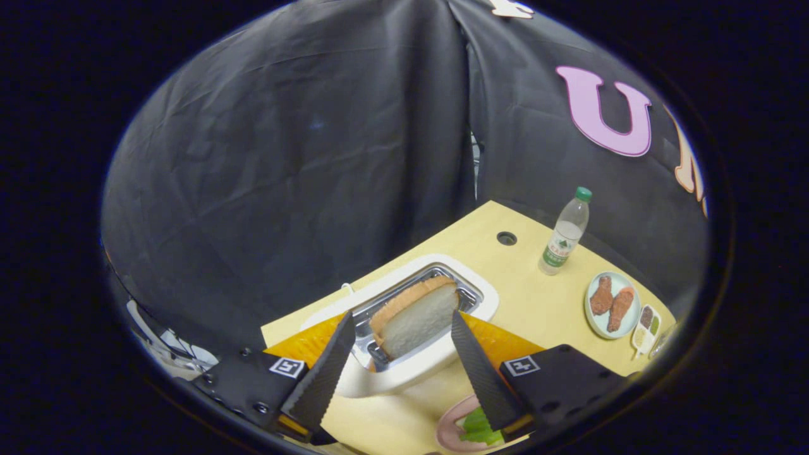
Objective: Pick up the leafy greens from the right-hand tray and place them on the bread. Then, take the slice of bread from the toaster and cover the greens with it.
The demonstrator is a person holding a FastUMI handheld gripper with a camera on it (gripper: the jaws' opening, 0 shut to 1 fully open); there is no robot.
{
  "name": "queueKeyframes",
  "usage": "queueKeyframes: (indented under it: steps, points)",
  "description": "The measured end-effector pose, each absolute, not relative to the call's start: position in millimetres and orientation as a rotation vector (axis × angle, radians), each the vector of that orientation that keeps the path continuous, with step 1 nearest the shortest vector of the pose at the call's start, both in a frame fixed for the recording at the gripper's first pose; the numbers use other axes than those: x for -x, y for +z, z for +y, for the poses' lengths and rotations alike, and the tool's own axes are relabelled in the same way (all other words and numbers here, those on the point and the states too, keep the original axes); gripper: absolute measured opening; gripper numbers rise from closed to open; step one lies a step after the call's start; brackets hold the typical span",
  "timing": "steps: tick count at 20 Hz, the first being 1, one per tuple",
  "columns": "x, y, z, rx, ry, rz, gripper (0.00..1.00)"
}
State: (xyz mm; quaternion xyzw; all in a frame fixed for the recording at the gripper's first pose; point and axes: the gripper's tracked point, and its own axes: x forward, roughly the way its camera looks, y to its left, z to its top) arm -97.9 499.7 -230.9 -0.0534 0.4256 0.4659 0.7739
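A slice of white bread [414, 319] with a tan crust stands up out of the slot of the white toaster [480, 303]. My gripper [401, 316] hangs over the toaster, open, its two black ribbed fingers on either side of the slice. The right finger's tip meets the bread's edge in the view; a gap shows between the left finger and the crust. Leafy greens [479, 427] lie on a pink plate [450, 430] close beneath the right finger, partly hidden by it.
The toaster stands on an orange mat [502, 346] on a pale wooden table [537, 303]. Beyond the fingers to the right are a water bottle [564, 234], a blue plate with two sausages [612, 304], a small condiment tray [646, 327] and a cable hole [506, 238].
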Motion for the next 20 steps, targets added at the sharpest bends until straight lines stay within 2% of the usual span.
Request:
queueKeyframes:
  steps: [12, 20]
  points:
    - [95, -266, 512, 0.151, 0.911, 0.976, 0.97]
    - [100, -259, 499, 0.113, 0.898, 1.014, 0.25]
